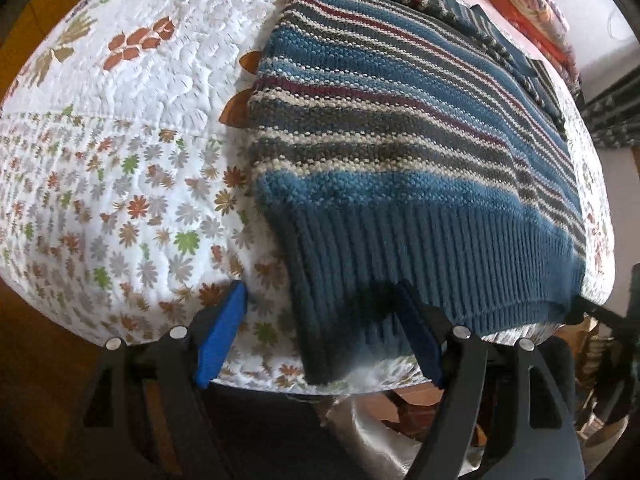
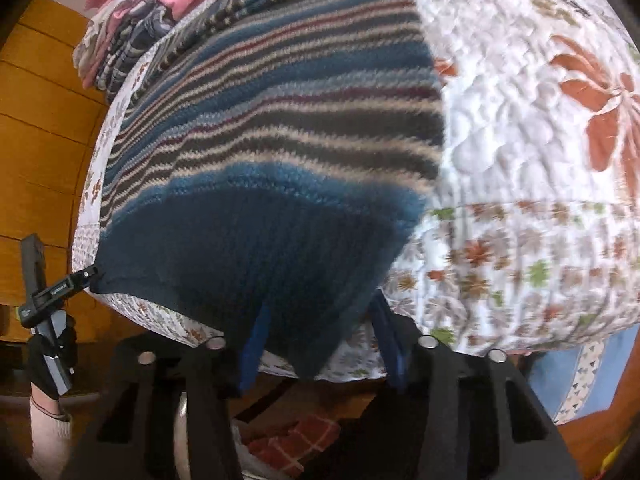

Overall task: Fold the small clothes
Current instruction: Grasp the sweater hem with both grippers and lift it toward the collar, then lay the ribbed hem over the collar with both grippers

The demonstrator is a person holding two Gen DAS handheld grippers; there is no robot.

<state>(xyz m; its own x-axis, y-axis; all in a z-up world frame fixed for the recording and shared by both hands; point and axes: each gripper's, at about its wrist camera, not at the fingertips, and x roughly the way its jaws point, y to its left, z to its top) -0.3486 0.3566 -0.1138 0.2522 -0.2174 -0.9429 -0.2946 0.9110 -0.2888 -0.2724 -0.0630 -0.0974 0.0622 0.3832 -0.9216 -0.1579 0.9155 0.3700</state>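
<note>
Around my work area, I see a white quilted cover printed with small brown, green and grey flowers (image 1: 132, 152) spread over the surface, which could be a bed or a bench; I cannot tell which. At its far end lies a heap of pink and plaid clothes (image 2: 148, 4) in the right wrist view, and orange fabric (image 1: 516, 4) in the left one. Yellow-brown wooden panelling (image 2: 44, 132) stands beyond the edge, and a gloved hand holding a black device (image 2: 50, 300) shows at the lower left of the right view. A blue knitted sweater with grey, cream and maroon stripes (image 1: 400, 128) lies flat on the cover, its ribbed blue hem (image 1: 420, 264) hanging toward me over the near edge. My left tool (image 1: 320, 336) is spread wide, one blue pad (image 1: 220, 340) on bare quilt, the other against the hem's corner, gripping nothing. My right tool (image 2: 320, 344) is likewise parted, straddling the opposite hem corner, which droops between its blue pads (image 2: 252, 352) without being pinched.
</note>
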